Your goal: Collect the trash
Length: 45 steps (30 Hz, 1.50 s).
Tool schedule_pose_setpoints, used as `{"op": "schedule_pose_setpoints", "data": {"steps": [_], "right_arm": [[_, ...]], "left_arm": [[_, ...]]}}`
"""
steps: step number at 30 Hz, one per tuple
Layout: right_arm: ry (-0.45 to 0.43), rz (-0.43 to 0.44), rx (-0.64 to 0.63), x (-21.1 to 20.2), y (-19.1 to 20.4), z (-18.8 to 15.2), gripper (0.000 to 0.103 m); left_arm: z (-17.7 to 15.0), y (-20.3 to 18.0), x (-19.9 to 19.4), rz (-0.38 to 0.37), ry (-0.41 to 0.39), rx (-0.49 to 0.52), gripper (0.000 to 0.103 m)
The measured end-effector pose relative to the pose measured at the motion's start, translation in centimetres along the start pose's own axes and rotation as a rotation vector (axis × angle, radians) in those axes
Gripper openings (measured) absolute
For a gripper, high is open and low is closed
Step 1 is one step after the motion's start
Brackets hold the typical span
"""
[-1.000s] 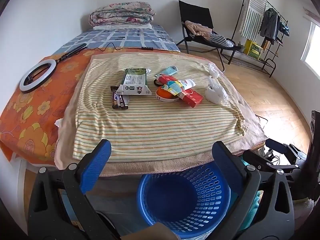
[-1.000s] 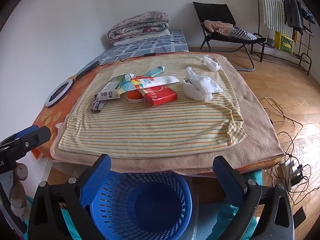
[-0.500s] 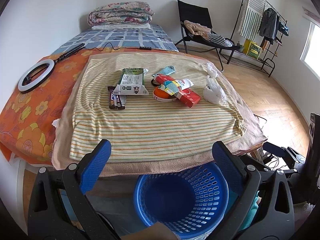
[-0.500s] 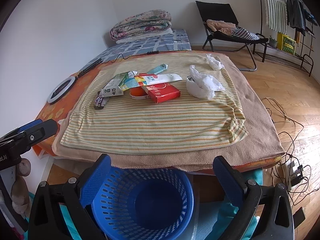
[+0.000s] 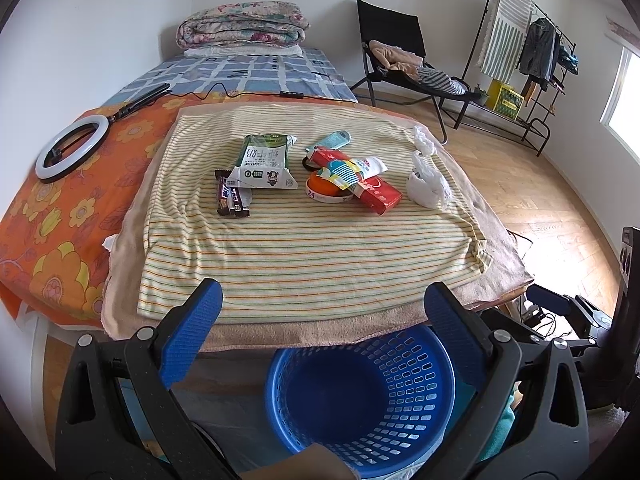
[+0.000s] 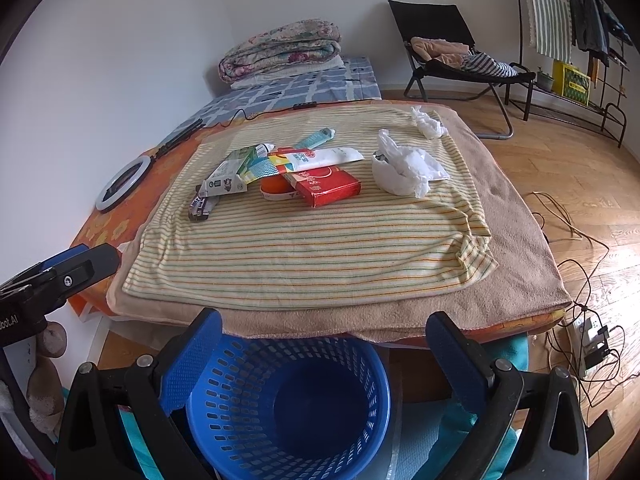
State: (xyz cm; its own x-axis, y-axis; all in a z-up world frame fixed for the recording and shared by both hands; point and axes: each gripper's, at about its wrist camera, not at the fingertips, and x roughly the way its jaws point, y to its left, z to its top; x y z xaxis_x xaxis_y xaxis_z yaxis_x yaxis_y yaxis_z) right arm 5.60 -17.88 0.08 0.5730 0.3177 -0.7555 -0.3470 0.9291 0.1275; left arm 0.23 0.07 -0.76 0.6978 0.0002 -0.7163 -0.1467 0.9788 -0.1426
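Trash lies on a striped cloth (image 5: 304, 248) over a low table: a green-white carton (image 5: 264, 158), a dark candy wrapper (image 5: 231, 199), a red box (image 5: 378, 194), an orange lid (image 5: 326, 190), a white tube (image 5: 362, 168), a white plastic bag (image 5: 426, 184) and a crumpled tissue (image 5: 425, 143). The same pile shows in the right wrist view, with the red box (image 6: 328, 186) and bag (image 6: 404, 168). An empty blue basket (image 5: 360, 392) (image 6: 288, 404) stands on the floor below the table's near edge. My left gripper (image 5: 322, 312) and right gripper (image 6: 320, 344) are open and empty, above the basket.
A ring light (image 5: 72, 146) lies on the orange flowered sheet at left. A folded quilt (image 5: 244, 30) sits on the bed behind. A black chair (image 5: 400, 60) and clothes rack (image 5: 524, 52) stand at the back right. Cables and a power strip (image 6: 592, 336) lie on the floor at right.
Both grippers have risen and tilted slightly, so the table and basket sit a little lower and farther in view. Both stay open and empty. Nothing on the table has moved.
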Motion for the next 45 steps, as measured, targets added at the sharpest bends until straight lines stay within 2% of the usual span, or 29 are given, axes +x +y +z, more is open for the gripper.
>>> {"op": "schedule_pose_setpoints", "data": {"steps": [45], "right_arm": [[-0.007,0.009,-0.028,-0.13,0.75,-0.16,0.103]], "left_arm": [[0.16,0.34,0.09,-0.007,0.007,-0.005,0.103]]}}
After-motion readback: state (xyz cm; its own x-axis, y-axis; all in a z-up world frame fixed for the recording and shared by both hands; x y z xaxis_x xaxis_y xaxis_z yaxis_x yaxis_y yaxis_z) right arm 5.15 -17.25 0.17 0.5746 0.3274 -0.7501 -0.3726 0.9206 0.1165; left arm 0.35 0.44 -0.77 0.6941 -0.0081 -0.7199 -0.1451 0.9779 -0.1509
